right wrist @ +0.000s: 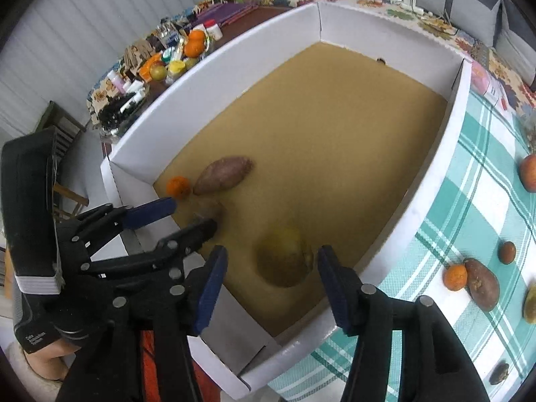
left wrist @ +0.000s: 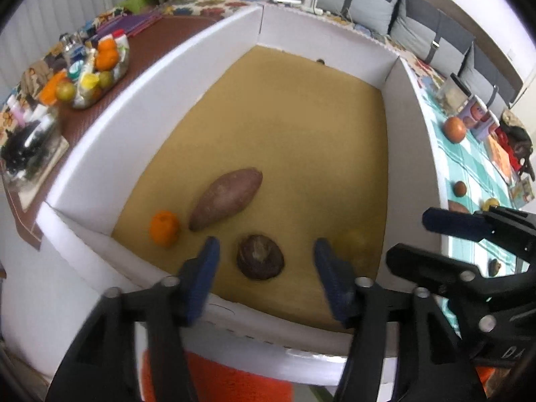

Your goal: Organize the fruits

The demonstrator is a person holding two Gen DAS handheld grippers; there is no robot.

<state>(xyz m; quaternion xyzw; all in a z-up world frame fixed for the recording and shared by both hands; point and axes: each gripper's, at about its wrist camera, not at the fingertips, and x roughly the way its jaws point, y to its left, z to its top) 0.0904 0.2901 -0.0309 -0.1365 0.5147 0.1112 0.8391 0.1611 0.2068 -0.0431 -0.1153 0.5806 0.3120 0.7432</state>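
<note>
A blurred yellow-green fruit (right wrist: 284, 258) lies near the white box (right wrist: 432, 181)'s 6 o'clock corner, between the spread, empty fingers of the right tool (right wrist: 272, 279). At its 10 o'clock, the left tool (left wrist: 266, 263), likewise released, brackets a brown round fruit (left wrist: 260, 256) beside an orange (left wrist: 164, 228) and sweet potato (left wrist: 226, 198). The fruit may roll if nudged; crowded tools risk colliding.

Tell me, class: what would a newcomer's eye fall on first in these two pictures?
First, the big white box with its tan floor, filling both views. Inside it, near the left corner, lie a sweet potato, an orange and a dark round fruit that sits between the open left gripper's fingers. The open right gripper hovers over a yellow-green fruit, and more fruit waits on the checked cloth at right.
</note>
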